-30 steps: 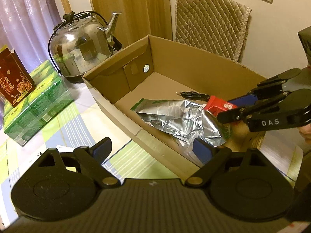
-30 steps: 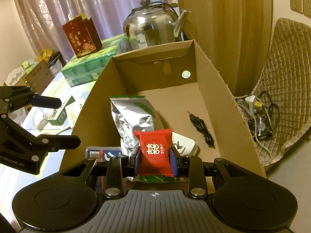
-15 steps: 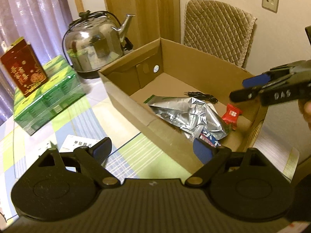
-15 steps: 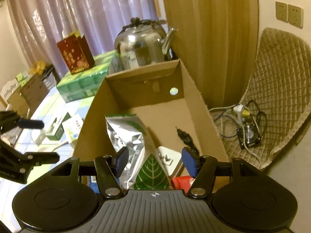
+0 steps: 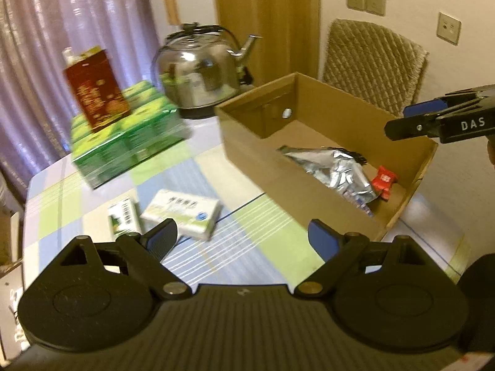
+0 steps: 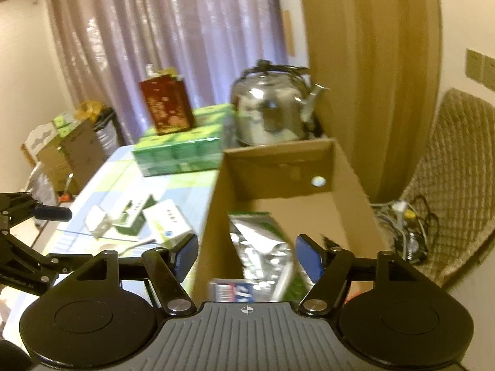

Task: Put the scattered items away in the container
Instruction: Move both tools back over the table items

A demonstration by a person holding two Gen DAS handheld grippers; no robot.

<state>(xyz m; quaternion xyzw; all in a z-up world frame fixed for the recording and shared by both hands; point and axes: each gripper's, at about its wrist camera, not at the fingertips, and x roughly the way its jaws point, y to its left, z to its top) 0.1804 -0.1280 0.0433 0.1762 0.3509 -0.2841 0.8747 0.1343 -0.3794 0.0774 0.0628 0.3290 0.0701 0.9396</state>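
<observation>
The right gripper [image 6: 246,259] has let go of the red sachet [image 5: 383,181], which now lies inside the cardboard box [image 5: 260,167] beside the silver foil pouch [image 5: 334,168]; its jaws are spread and empty above the box. The left gripper [image 5: 243,237], jaws also wide, has swung toward the white tissue pack [image 5: 182,213] and small green box [image 5: 123,218] left on the worktop's checked cloth, likely next.

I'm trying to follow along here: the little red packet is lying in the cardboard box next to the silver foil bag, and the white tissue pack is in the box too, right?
Not quite. The red packet does lie in the cardboard box beside the silver foil bag, but the white tissue pack is outside the box, lying on the checked tablecloth. The left wrist view shows it.
</observation>
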